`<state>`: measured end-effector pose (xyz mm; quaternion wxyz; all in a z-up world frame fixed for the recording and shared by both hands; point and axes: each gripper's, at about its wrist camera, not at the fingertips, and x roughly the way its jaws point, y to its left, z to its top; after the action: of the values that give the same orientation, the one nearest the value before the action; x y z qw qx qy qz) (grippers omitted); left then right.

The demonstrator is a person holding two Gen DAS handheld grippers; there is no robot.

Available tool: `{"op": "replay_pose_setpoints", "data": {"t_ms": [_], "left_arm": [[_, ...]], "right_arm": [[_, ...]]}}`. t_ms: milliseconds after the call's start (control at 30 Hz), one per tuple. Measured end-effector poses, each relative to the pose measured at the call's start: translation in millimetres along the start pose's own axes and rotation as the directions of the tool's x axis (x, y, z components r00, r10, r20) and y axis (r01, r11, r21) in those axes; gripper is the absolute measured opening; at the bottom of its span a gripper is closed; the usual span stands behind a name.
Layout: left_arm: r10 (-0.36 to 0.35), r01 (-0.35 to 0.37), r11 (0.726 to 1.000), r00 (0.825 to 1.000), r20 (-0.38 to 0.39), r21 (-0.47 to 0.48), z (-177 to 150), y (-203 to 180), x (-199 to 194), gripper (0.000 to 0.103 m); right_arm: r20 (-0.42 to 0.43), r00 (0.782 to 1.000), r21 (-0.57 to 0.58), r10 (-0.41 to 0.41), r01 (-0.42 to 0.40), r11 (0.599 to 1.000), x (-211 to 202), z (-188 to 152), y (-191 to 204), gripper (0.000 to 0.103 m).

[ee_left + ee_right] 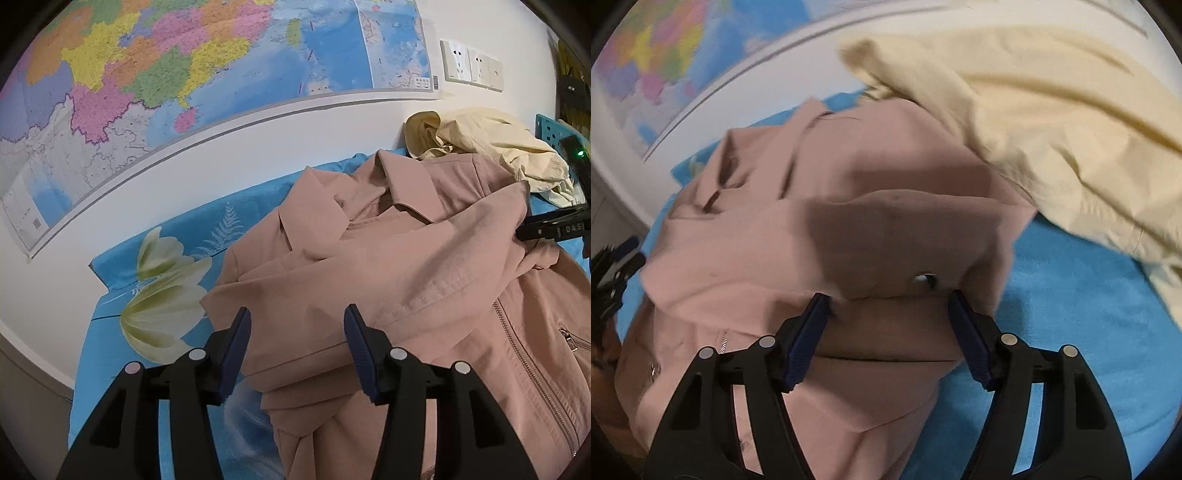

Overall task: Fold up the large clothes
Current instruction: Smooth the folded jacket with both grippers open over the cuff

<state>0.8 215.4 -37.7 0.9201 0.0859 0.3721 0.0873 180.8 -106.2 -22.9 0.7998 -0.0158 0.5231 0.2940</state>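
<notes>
A dusty pink jacket with a collar and a zipper lies on a blue flowered sheet. One sleeve is folded across its front. My left gripper is open just above the folded sleeve's lower edge and holds nothing. My right gripper is open over the jacket's right side, with pink cloth lying between the fingers. The right gripper also shows in the left wrist view at the right edge of the jacket.
A cream garment lies crumpled at the far right against the wall. A large coloured map and wall sockets are on the white wall behind. The sheet's left edge drops off near the wall.
</notes>
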Motion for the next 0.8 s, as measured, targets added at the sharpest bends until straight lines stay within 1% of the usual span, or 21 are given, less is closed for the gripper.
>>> {"op": "replay_pose_setpoints", "data": {"t_ms": [33, 133, 267, 333, 367, 433, 467, 500, 533, 567, 600, 667, 733, 767, 800], "left_arm": [[0.003, -0.003, 1.0, 1.0, 0.0, -0.001, -1, 1, 0, 0.051], [0.008, -0.008, 1.0, 1.0, -0.005, -0.005, -3, 3, -2, 0.055], [0.006, -0.006, 1.0, 1.0, -0.01, -0.021, -10, 9, -10, 0.059], [-0.009, 0.008, 0.999, 1.0, -0.013, -0.038, -16, 15, -16, 0.064], [-0.024, 0.023, 0.998, 1.0, -0.016, -0.05, -21, 19, -20, 0.064], [-0.066, 0.064, 0.995, 0.997, -0.028, -0.079, -31, 27, -27, 0.067], [-0.102, 0.098, 0.99, 0.994, -0.035, -0.1, -38, 33, -32, 0.068], [-0.123, 0.118, 0.986, 0.992, -0.038, -0.115, -45, 37, -36, 0.069], [-0.146, 0.139, 0.981, 0.988, -0.042, -0.136, -52, 41, -40, 0.07], [-0.185, 0.174, 0.97, 0.982, -0.05, -0.167, -64, 48, -45, 0.071], [-0.199, 0.186, 0.965, 0.979, -0.053, -0.186, -70, 51, -48, 0.071], [-0.242, 0.22, 0.943, 0.968, -0.064, -0.248, -92, 63, -56, 0.073], [-0.301, 0.266, 0.915, 0.951, -0.072, -0.304, -112, 71, -61, 0.073], [-0.319, 0.278, 0.903, 0.945, -0.077, -0.326, -120, 73, -64, 0.073], [-0.355, 0.307, 0.886, 0.931, -0.081, -0.349, -130, 73, -66, 0.073]], "right_arm": [[0.003, 1.0, 0.019, 0.013, -0.013, 1.0, 0, -1, -3, 0.068], [0.01, 1.0, 0.015, 0.014, -0.014, 1.0, -9, -2, -3, 0.07], [0.046, 0.998, 0.001, 0.038, -0.038, 0.999, -36, -10, 6, 0.074], [0.067, 0.996, -0.01, 0.058, -0.057, 0.998, -51, -16, 10, 0.075], [0.076, 0.995, -0.012, 0.07, -0.07, 0.997, -57, -20, 13, 0.076], [0.085, 0.988, -0.007, 0.128, -0.128, 0.992, -73, -31, 14, 0.078], [0.083, 0.984, -0.008, 0.159, -0.159, 0.987, -80, -36, 15, 0.081], [0.084, 0.98, -0.01, 0.178, -0.178, 0.984, -86, -42, 17, 0.083], [0.087, 0.979, -0.009, 0.186, -0.186, 0.982, -93, -49, 16, 0.088], [0.084, 0.978, -0.007, 0.193, -0.193, 0.981, -99, -55, 14, 0.094], [0.078, 0.977, -0.003, 0.199, -0.199, 0.98, -102, -62, 14, 0.095], [0.064, 0.975, 0.011, 0.215, -0.216, 0.976, -109, -80, 10, 0.096], [0.044, 0.975, 0.026, 0.22, -0.221, 0.975, -111, -97, 9, 0.098], [0.033, 0.974, 0.036, 0.226, -0.227, 0.973, -111, -107, 7, 0.098], [0.022, 0.971, 0.048, 0.238, -0.239, 0.97, -111, -117, 5, 0.098]]}}
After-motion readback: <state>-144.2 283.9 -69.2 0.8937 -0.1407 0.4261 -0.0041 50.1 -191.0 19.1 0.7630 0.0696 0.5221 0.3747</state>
